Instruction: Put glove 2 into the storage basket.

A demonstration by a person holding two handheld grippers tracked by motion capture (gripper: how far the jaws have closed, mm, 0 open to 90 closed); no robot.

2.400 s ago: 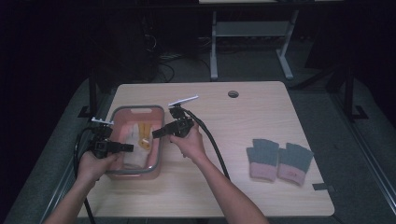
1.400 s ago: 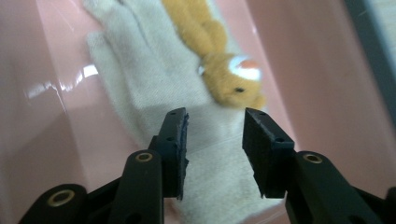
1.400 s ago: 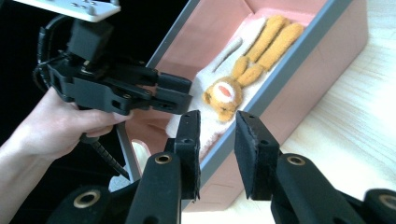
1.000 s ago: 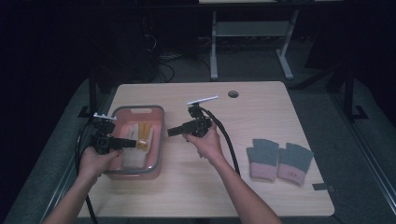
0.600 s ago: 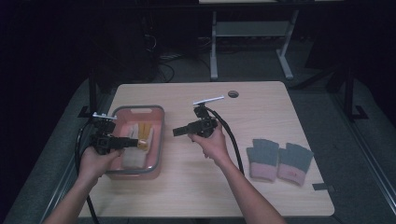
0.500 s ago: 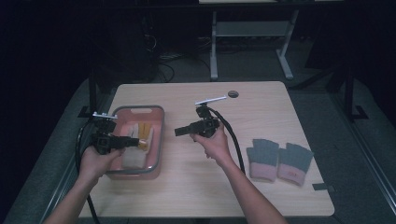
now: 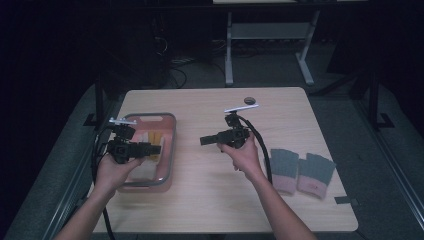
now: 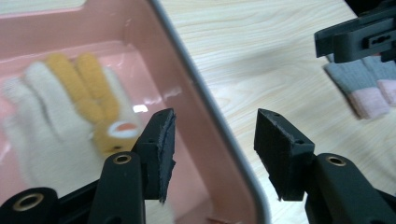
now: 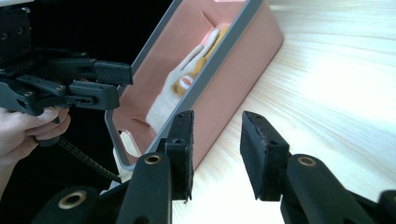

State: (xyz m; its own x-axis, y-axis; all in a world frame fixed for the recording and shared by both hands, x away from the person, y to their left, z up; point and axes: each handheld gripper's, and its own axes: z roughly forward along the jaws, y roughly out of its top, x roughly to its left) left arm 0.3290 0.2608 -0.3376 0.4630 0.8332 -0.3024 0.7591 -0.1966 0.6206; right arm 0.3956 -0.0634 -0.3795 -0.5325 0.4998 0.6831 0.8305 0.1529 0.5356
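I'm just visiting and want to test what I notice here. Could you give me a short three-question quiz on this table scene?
1. True or false: the left gripper hovers over the pink bin, jaws open and holding nothing.
2. What lies inside the bin? A) a cream and orange glove B) a spoon C) a ball
3. Fill in: the pair of grey and pink gloves lies on the table to the ____ of the right gripper.

Key: 1 true; 2 A; 3 right.
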